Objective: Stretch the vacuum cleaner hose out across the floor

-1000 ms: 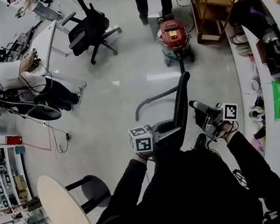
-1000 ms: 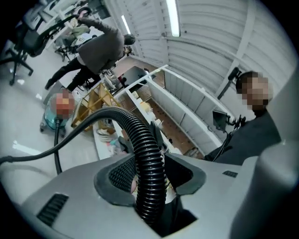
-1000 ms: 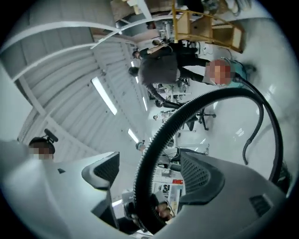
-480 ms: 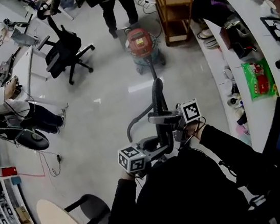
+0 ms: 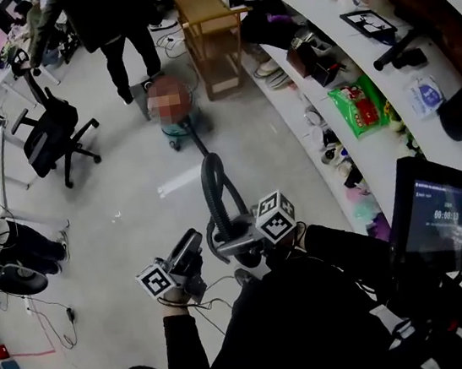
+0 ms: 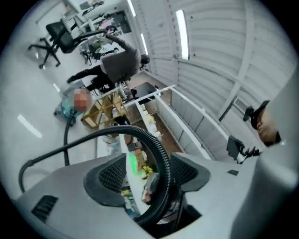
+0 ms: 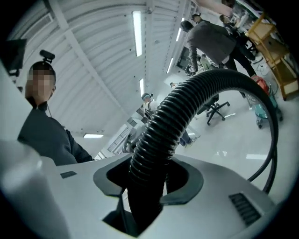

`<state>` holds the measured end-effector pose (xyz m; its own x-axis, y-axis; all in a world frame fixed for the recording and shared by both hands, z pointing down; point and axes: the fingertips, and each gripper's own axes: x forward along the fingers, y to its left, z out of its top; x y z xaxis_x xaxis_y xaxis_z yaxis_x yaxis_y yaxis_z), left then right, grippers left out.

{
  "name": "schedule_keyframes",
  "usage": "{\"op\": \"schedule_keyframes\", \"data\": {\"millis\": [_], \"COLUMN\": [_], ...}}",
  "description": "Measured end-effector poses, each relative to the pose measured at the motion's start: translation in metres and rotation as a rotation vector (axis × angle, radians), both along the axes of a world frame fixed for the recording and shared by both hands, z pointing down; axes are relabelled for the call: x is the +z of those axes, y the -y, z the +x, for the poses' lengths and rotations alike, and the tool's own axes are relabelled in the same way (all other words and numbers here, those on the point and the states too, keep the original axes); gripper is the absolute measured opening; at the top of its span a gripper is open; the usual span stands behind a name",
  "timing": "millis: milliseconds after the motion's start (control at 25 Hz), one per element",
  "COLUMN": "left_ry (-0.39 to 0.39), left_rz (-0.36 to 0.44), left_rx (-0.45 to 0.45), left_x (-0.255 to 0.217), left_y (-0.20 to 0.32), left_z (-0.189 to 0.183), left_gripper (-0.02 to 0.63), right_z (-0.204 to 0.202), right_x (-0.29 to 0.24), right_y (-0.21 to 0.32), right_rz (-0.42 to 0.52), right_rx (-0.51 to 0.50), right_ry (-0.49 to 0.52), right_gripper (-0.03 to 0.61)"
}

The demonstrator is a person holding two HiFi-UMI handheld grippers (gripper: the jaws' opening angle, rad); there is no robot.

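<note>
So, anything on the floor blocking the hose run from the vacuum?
Nothing visible. The floor from the vacuum to where the hose loops up is bare. The chair stands off to the left, the wooden cart is beyond the vacuum, and the counter runs along the right.

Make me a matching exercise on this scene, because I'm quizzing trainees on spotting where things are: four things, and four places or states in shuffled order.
Things:
1. hose
2. office chair
3. green packet
4. wooden stand

Places or states:
A. lying on the white counter
B. standing just beyond the vacuum cleaner
C. arching up off the floor in a loop
D. out on the open floor, at the head view's left

Pairs: 1-C, 2-D, 3-A, 4-B.
</note>
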<state>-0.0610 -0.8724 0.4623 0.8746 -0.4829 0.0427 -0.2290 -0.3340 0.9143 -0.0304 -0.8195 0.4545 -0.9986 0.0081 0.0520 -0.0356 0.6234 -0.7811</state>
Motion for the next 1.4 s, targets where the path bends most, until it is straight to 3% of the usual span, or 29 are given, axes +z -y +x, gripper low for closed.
{"op": "schedule_keyframes", "data": {"millis": [120, 240, 320, 440, 560, 760, 880, 1000, 1240, 1400], "left_ry": [-0.116, -0.102, -0.103, -0.106, -0.089, 0.036, 0.14, 0.204, 0.217, 0.254], "left_rz": [-0.04, -0.057, -0.056, -0.033, -0.023, 0.096, 0.171, 0.176, 0.198, 0.249], "left_rx": [0.108, 0.213, 0.235, 0.221, 0.168, 0.097, 0.078, 0.074, 0.035, 0.075], "left_x": [-0.017, -0.018, -0.02, -0.033, -0.041, -0.047, -0.044, -0.033, -0.032, -0.032], "left_y": [-0.015, -0.033, -0.037, -0.047, -0.063, -0.107, -0.138, -0.166, -0.189, -0.208], "left_z": [0.037, 0.068, 0.078, 0.093, 0.109, 0.15, 0.175, 0.192, 0.19, 0.184], "left_gripper": [0.339, 0.353, 0.353, 0.346, 0.278, 0.252, 0.24, 0.223, 0.219, 0.218], "right_z": [-0.012, -0.022, -0.024, -0.012, 0.01, 0.067, 0.099, 0.119, 0.137, 0.146], "right_x": [0.004, 0.012, 0.015, 0.008, 0.003, 0.02, 0.029, 0.022, 0.014, 0.003], "right_y": [-0.041, -0.083, -0.101, -0.11, -0.128, -0.173, -0.196, -0.207, -0.215, -0.209], "right_rz": [0.071, 0.158, 0.222, 0.291, 0.369, 0.477, 0.475, 0.428, 0.349, 0.199], "right_rx": [-0.016, -0.085, -0.116, -0.092, -0.133, -0.272, -0.326, -0.301, -0.284, -0.21], "right_ry": [-0.064, -0.14, -0.179, -0.179, -0.177, -0.212, -0.2, -0.143, -0.091, -0.017], "right_gripper": [0.184, 0.184, 0.186, 0.184, 0.186, 0.186, 0.189, 0.216, 0.264, 0.271]}}
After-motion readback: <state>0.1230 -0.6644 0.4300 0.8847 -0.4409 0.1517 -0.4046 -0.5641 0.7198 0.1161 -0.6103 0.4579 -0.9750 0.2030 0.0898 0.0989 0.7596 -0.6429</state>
